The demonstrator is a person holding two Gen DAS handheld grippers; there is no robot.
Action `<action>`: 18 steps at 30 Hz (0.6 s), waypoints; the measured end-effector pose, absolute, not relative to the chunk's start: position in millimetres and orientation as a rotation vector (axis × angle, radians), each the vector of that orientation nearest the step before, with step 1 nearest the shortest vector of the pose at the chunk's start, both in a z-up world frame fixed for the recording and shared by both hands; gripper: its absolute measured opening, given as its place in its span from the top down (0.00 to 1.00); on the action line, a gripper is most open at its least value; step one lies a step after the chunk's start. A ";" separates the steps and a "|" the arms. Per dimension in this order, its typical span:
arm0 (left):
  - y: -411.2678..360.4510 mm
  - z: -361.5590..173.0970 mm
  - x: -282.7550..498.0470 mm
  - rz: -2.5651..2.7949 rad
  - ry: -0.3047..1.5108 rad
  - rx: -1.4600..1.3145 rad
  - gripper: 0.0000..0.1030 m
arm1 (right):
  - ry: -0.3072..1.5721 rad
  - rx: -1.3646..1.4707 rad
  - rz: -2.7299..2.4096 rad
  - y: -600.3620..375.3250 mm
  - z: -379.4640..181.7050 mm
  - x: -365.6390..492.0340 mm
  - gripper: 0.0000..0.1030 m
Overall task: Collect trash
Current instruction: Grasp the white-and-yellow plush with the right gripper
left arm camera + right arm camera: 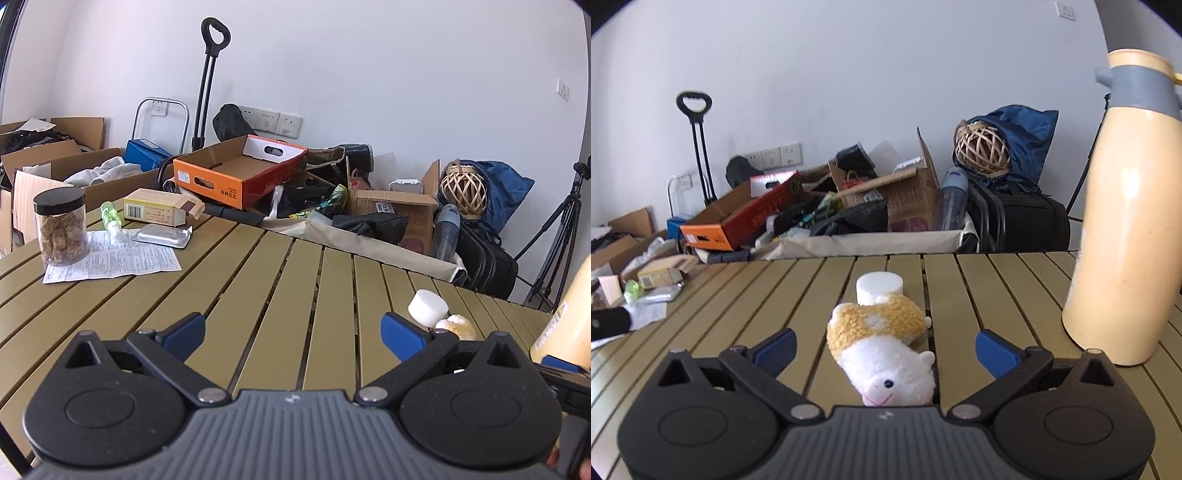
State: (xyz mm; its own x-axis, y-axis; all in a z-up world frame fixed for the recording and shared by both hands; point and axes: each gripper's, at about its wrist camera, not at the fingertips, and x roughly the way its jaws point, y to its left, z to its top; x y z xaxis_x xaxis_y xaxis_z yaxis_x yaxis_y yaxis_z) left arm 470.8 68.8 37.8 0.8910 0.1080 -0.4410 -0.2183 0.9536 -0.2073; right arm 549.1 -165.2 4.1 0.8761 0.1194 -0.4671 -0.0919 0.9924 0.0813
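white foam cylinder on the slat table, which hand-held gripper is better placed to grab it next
Right. The right hand-held gripper is open and faces the white foam cylinder head on, though the plush toy lies between. The left hand-held gripper, also open, has it off to one side.

The right gripper (884,345) is hovering low over the slatted table (997,280), its blue fingers spread wide around a plush toy (882,347) (lying face-forward). A white foam cylinder (879,288) is sitting just behind at twelve o'clock; a cream flask (1126,221) is standing at two o'clock.
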 end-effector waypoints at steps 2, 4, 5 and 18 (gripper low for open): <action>69.7 33.8 474.7 0.173 0.455 -0.254 0.00 | 0.514 0.039 0.103 -162.5 -1.0 565.4 0.00; 70.3 31.2 478.1 0.174 0.462 -0.245 0.00 | 0.542 0.032 0.105 -160.6 -5.6 580.5 0.00; 71.1 30.0 479.5 0.179 0.463 -0.239 0.00 | 0.555 0.032 0.116 -159.4 -7.8 587.9 0.00; 86.5 18.3 497.0 0.249 0.485 -0.236 0.00 | 0.646 -0.088 0.150 -131.6 -33.7 635.6 0.15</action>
